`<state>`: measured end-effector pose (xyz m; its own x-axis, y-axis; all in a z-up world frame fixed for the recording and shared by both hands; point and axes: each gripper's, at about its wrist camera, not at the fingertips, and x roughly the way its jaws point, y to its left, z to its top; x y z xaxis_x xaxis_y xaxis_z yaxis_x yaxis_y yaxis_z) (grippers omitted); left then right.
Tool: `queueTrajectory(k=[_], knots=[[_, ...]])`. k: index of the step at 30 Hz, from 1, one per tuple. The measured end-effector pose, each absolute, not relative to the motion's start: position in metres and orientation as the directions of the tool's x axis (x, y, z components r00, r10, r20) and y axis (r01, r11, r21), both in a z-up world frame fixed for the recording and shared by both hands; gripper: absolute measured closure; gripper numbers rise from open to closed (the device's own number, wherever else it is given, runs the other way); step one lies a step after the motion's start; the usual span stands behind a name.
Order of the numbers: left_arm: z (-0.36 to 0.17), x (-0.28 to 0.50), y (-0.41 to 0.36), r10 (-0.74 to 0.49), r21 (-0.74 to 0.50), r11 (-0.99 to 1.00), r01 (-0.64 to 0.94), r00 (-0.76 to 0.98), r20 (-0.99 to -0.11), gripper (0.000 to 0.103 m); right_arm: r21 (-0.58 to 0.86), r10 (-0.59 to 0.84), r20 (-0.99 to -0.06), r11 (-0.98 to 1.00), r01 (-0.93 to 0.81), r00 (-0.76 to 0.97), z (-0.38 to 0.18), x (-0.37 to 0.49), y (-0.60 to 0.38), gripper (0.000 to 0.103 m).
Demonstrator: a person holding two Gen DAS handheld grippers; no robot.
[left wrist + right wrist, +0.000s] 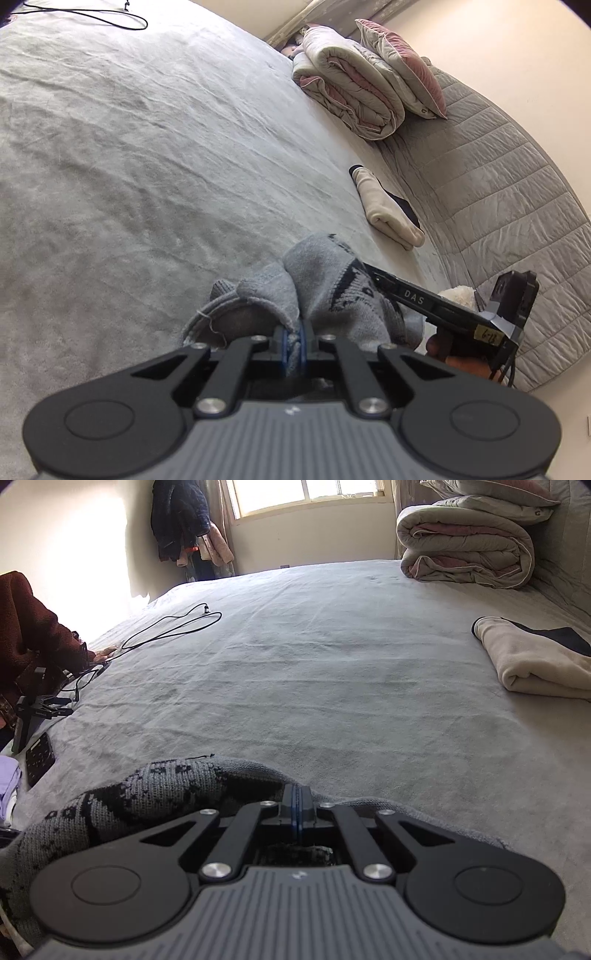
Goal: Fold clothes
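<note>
Now, sweater: my grey knit sweater (325, 291) with its black pattern is bunched up right at both sets of fingers, above the grey bedspread (147, 147).
Left gripper (293, 341): my blue pads are pressed together on a fold of the knit, which rises just ahead of them.
Right gripper (296, 814): my pads are pinched on the sweater's edge; the patterned part lies to their left.
Nearby: a folded cream garment (535, 661) sits well apart by the headboard.
</note>
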<state>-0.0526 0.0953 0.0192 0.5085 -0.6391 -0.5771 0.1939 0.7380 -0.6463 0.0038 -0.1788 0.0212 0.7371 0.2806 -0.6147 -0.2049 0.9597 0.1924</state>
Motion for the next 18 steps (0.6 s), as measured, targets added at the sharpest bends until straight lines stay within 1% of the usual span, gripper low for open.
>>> queueTrajectory(k=[5, 9, 14, 16, 17, 18], knots=[[0.026, -0.06, 0.103, -0.63, -0.638, 0.743, 0.202, 0.534, -0.564, 0.098, 0.215, 0.336, -0.572, 0.942, -0.259, 0.748, 0.04, -0.022, -0.182, 0.103], [0.027, -0.066, 0.103, -0.628, -0.619, 0.752, 0.227, 0.532, -0.568, 0.098, 0.23, 0.381, -0.562, 0.925, -0.304, 0.734, 0.048, -0.041, -0.184, 0.103], [0.028, -0.073, 0.1, -0.627, -0.589, 0.763, 0.264, 0.522, -0.578, 0.098, 0.199, 0.384, -0.584, 0.922, -0.333, 0.715, 0.044, -0.052, -0.185, 0.103], [0.027, -0.075, 0.098, -0.62, -0.568, 0.774, 0.28, 0.52, -0.588, 0.098, 0.184, 0.369, -0.586, 0.928, -0.326, 0.722, 0.043, -0.053, -0.189, 0.1], [0.026, -0.074, 0.098, -0.615, -0.565, 0.778, 0.276, 0.52, -0.593, 0.098, 0.175, 0.356, -0.584, 0.933, -0.315, 0.73, 0.042, -0.052, -0.191, 0.09], [0.026, -0.074, 0.098, -0.61, -0.561, 0.782, 0.272, 0.521, -0.597, 0.098, 0.167, 0.343, -0.582, 0.938, -0.304, 0.737, 0.042, -0.051, -0.194, 0.088]])
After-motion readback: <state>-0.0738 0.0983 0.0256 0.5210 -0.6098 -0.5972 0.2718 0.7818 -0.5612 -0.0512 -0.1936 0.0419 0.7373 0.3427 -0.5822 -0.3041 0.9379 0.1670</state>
